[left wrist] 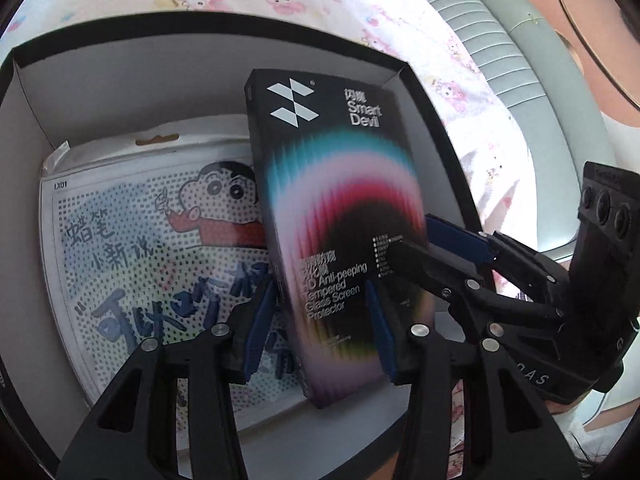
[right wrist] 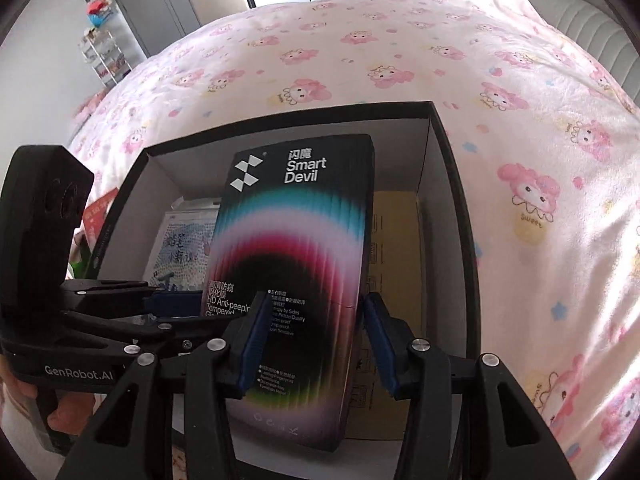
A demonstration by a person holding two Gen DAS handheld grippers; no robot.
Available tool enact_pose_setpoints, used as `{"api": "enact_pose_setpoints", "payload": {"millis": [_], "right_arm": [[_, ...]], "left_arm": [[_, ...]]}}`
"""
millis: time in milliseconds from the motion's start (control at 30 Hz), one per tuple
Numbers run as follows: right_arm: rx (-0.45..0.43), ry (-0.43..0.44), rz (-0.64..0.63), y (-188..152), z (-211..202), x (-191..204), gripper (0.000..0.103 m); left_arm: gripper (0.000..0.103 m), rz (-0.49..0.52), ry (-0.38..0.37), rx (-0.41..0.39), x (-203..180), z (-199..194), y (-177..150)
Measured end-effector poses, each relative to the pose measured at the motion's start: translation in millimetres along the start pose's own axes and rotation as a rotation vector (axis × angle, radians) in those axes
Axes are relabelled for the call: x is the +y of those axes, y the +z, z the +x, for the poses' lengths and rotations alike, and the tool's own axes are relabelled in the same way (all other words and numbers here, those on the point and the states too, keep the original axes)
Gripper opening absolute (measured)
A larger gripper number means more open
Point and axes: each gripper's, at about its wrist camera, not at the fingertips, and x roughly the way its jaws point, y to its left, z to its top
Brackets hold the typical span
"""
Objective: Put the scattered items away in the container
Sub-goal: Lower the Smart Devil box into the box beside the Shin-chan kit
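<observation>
A black Smart Devil screen-protector box (left wrist: 332,216) with a rainbow arc hangs tilted over the open black cardboard container (left wrist: 80,92) on the bed. My left gripper (left wrist: 320,320) has a blue pad on each side of its lower part and looks closed on it. My right gripper (left wrist: 416,252) comes in from the right and clamps the box's right edge. In the right wrist view the same box (right wrist: 296,248) stands between my right gripper's pads (right wrist: 316,340), and my left gripper (right wrist: 168,304) reaches it from the left.
A cartoon-printed packet (left wrist: 132,248) lies flat on the container's floor (right wrist: 396,280), next to a tan cardboard sheet. The container (right wrist: 452,184) sits on a pink cartoon bedsheet (right wrist: 400,48). A grey headboard (left wrist: 500,56) is to the right.
</observation>
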Motion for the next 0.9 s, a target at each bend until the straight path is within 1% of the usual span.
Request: {"api": "enact_pose_setpoints", "payload": {"millis": [33,100,167,233,333,367,467,533,600,633,700,733,800,900], "right_arm": [[0.006,-0.006,-0.007,-0.2,1.1,1.9,0.042],[0.023,0.028,0.010,1.4,4.1,1.6,0.042],[0.029,0.055,0.041,1.8,2.9,-0.2,0.042],[0.014,0.043,0.034,2.0,0.7,4.2,0.042],[0.016,0.047,-0.019,4.9,3.3,21.1,0.042],[0.027,0.054,-0.039,6.1,5.6,28.6,0.042],[0.048,0.070,-0.129,6.1,14.5,53.6,0.042],[0.064,0.075,-0.156,4.2,20.9,64.3,0.043],[0.095,0.059,-0.145,1.5,29.5,67.3,0.043],[0.091,0.034,-0.144,0.5,31.0,67.5,0.043],[0.088,-0.054,-0.156,-0.6,33.1,66.8,0.043],[0.090,-0.082,-0.144,-1.7,33.7,63.0,0.044],[0.081,-0.069,-0.082,-4.3,32.2,51.9,0.045],[0.080,-0.089,-0.063,-7.1,27.7,44.9,0.045]], "left_arm": [[0.043,0.000,-0.012,-0.006,1.4,-2.7,-0.1],[0.043,-0.004,-0.018,-0.033,3.6,-12.3,-0.1],[0.043,-0.019,0.013,-0.086,5.8,-28.7,-0.3],[0.043,-0.028,0.058,-0.142,8.2,-44.7,-0.6],[0.043,-0.038,0.132,-0.187,14.6,-54.7,0.0],[0.041,-0.054,0.145,-0.198,19.7,-56.5,1.8],[0.038,-0.082,0.134,-0.234,28.7,-64.6,-0.7],[0.038,-0.083,0.126,-0.237,30.9,-69.0,-4.0],[0.038,-0.078,0.122,-0.238,31.7,-71.2,-10.0],[0.038,-0.078,0.117,-0.235,30.8,-66.7,-8.8],[0.038,-0.084,0.108,-0.227,28.7,-60.3,-7.8],[0.038,-0.085,0.107,-0.220,29.0,-59.1,-8.9],[0.038,-0.077,0.114,-0.199,26.2,-54.4,-10.1],[0.038,-0.067,0.114,-0.164,22.2,-44.3,-11.1]]}}
